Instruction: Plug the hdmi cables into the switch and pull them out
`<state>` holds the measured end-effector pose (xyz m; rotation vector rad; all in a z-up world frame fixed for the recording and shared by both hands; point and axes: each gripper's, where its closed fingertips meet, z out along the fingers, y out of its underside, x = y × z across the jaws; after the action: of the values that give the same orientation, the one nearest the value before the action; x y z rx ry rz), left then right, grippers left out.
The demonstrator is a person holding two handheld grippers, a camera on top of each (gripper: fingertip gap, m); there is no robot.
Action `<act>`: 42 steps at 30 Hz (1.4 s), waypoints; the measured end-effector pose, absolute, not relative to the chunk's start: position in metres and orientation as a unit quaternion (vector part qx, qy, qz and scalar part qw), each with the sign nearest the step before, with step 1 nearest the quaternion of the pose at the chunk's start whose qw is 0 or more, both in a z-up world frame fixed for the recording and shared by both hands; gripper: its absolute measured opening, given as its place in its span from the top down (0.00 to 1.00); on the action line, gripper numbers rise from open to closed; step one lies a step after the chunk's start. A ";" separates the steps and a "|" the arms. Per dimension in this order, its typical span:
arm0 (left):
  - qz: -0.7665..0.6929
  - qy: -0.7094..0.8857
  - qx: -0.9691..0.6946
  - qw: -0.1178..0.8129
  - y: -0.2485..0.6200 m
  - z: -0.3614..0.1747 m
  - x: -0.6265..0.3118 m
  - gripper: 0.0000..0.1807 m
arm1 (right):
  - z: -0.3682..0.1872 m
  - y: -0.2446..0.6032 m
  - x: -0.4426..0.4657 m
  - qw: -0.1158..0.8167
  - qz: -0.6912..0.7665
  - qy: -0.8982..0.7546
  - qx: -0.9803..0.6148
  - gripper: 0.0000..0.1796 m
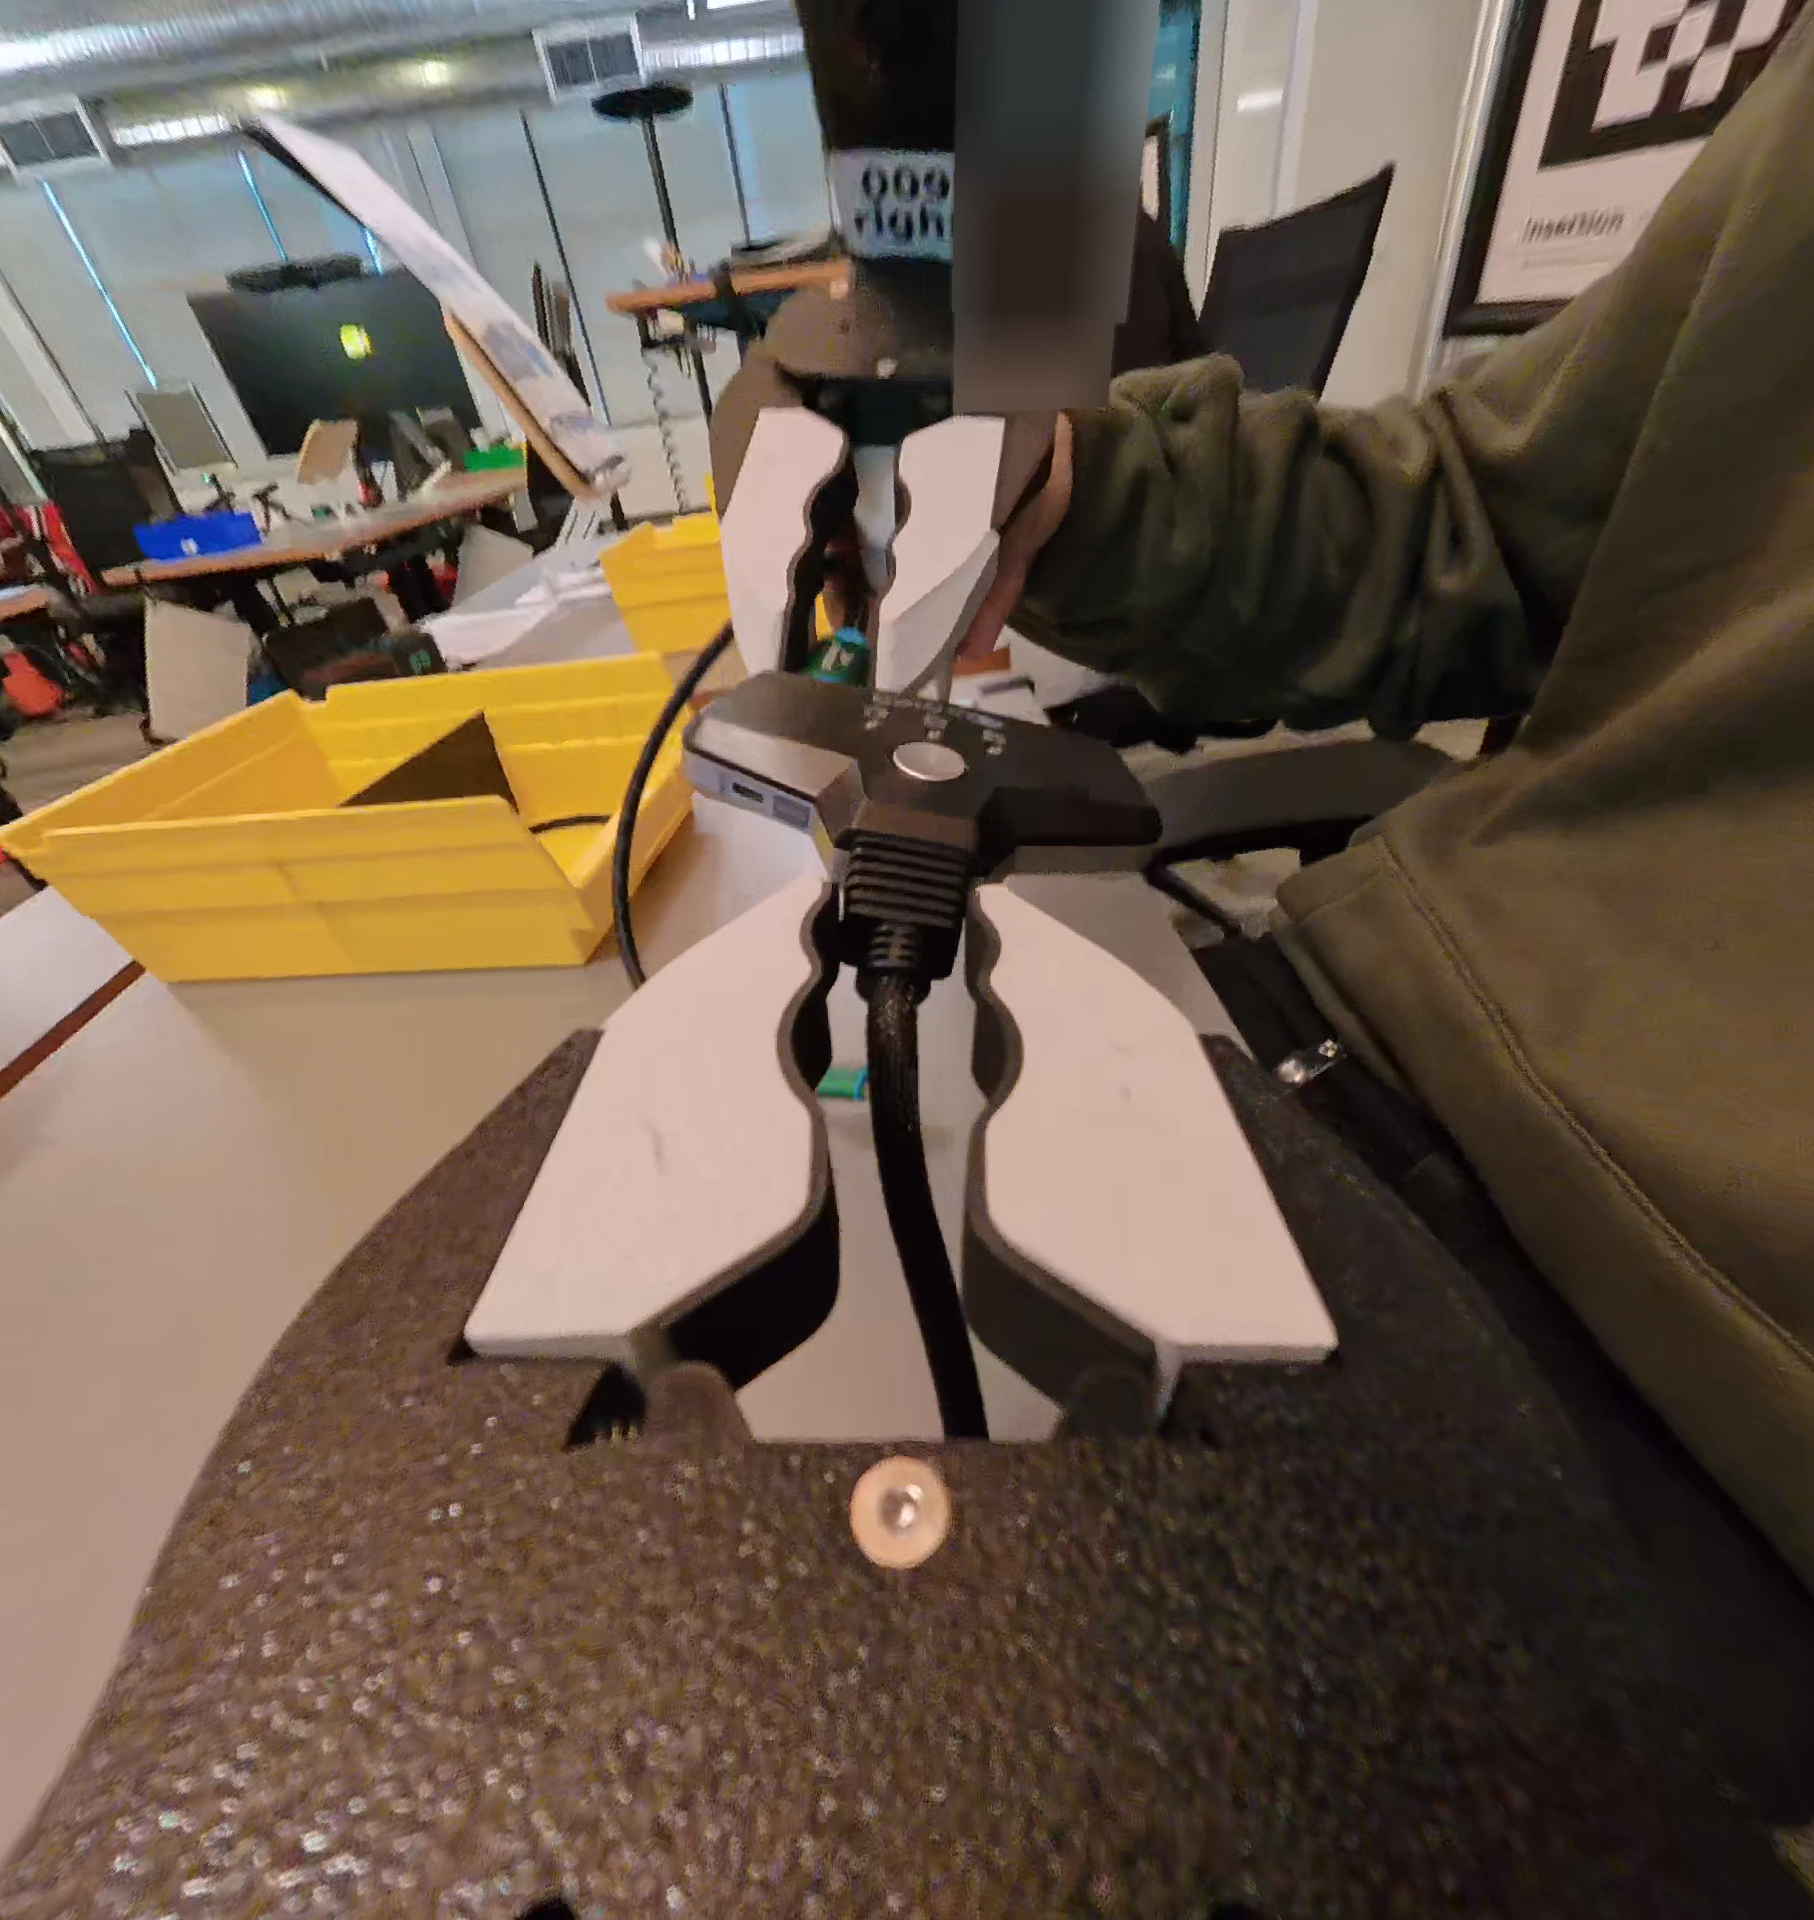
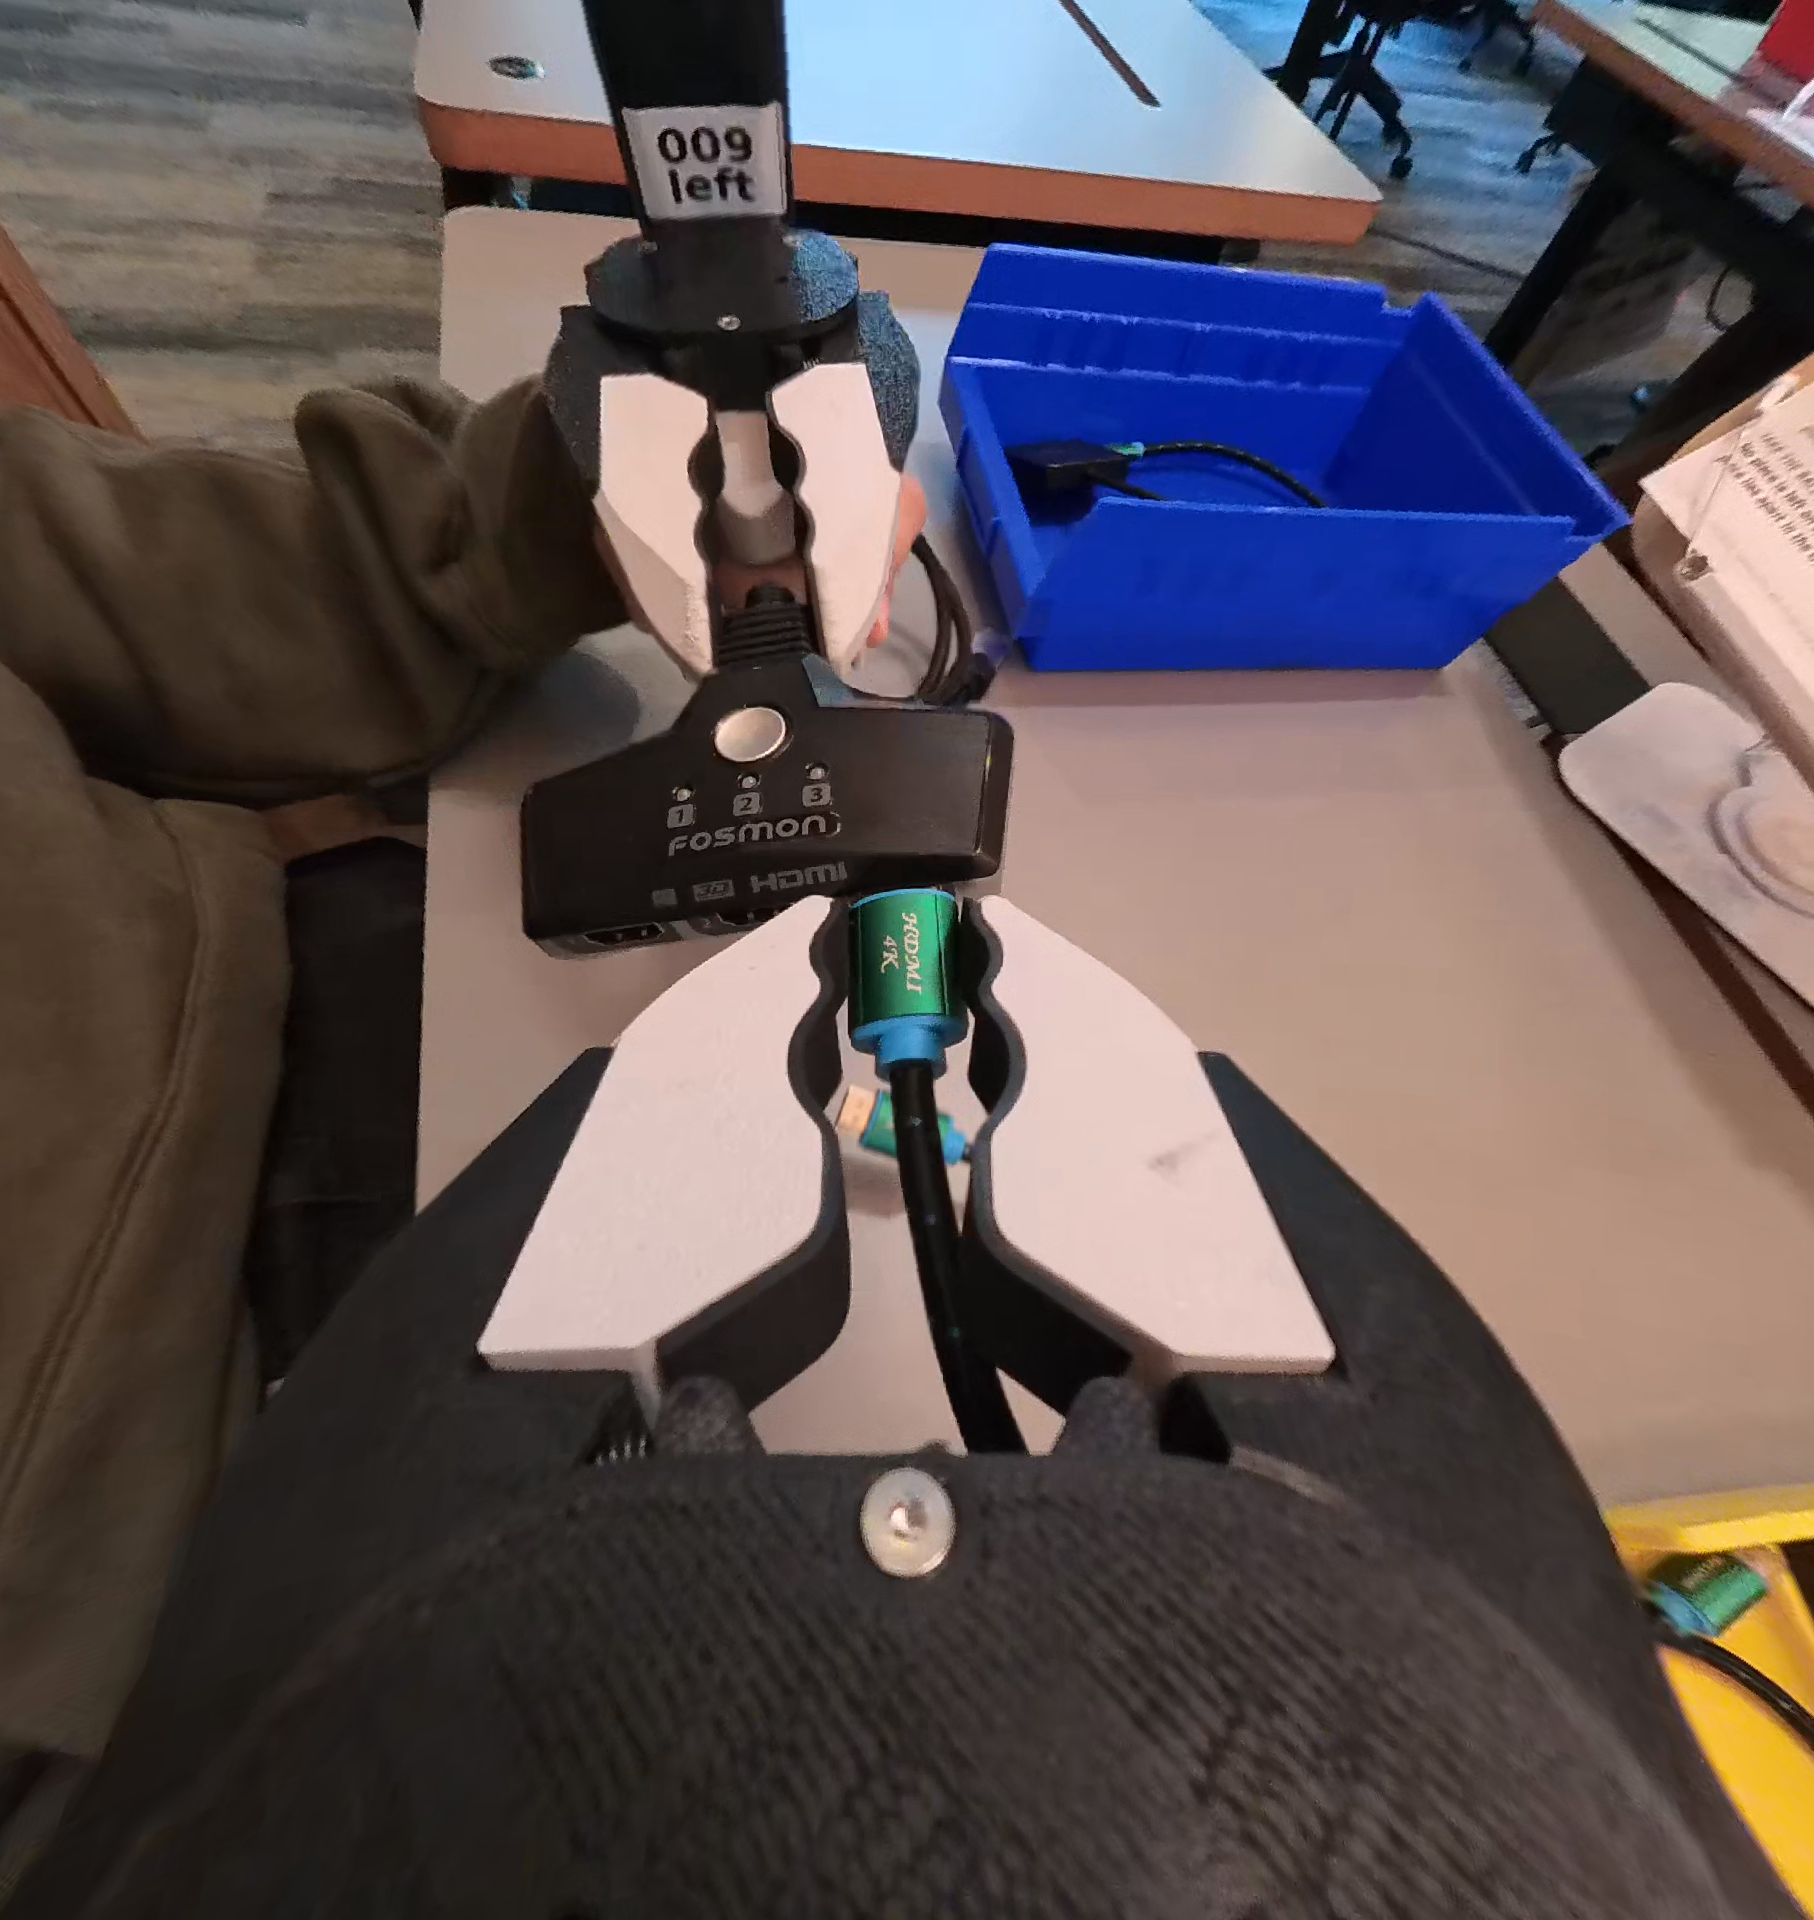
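Note:
A black HDMI switch (image 2: 768, 821) with a round silver button lies on the grey table (image 2: 1298, 935). My left gripper (image 1: 903, 894) is shut on the ribbed black collar (image 1: 903, 873) of the switch's own cable, and it also shows in the right wrist view (image 2: 768, 634). My right gripper (image 2: 903, 925) is shut on a green HDMI plug (image 2: 903, 966) pressed against the switch's rightmost port; its metal end is hidden. The right gripper also shows in the left wrist view (image 1: 851, 655). A second green plug (image 2: 882, 1127) lies loose on the table under my right gripper.
A blue bin (image 2: 1267, 582) with a black cable in it stands beyond the switch. A yellow bin (image 1: 311, 873) sits to the left in the left wrist view, with another green plug (image 2: 1713, 1590) in it. Paper sheets and cardboard (image 2: 1765, 582) lie at the right. Olive sleeves (image 1: 1298, 540) flank the switch.

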<state>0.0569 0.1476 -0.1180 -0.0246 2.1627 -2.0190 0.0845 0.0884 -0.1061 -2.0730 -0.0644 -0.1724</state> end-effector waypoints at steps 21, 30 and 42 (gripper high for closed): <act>-0.642 0.754 0.014 0.143 0.133 -0.128 0.057 0.86 | -0.099 0.083 0.082 0.500 -0.060 -0.047 -0.863 0.89; -0.613 0.773 0.024 0.164 0.134 -0.133 0.058 0.88 | -0.104 0.084 0.083 0.495 -0.050 -0.051 -0.866 0.89; -0.639 0.755 0.024 0.144 0.134 -0.129 0.058 0.88 | -0.106 0.082 0.084 0.525 -0.033 -0.060 -0.848 0.89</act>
<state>0.0576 0.1338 -0.1294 0.0677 2.1774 -1.8411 0.0844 0.0824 -0.1064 -2.0285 -0.1439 -0.0778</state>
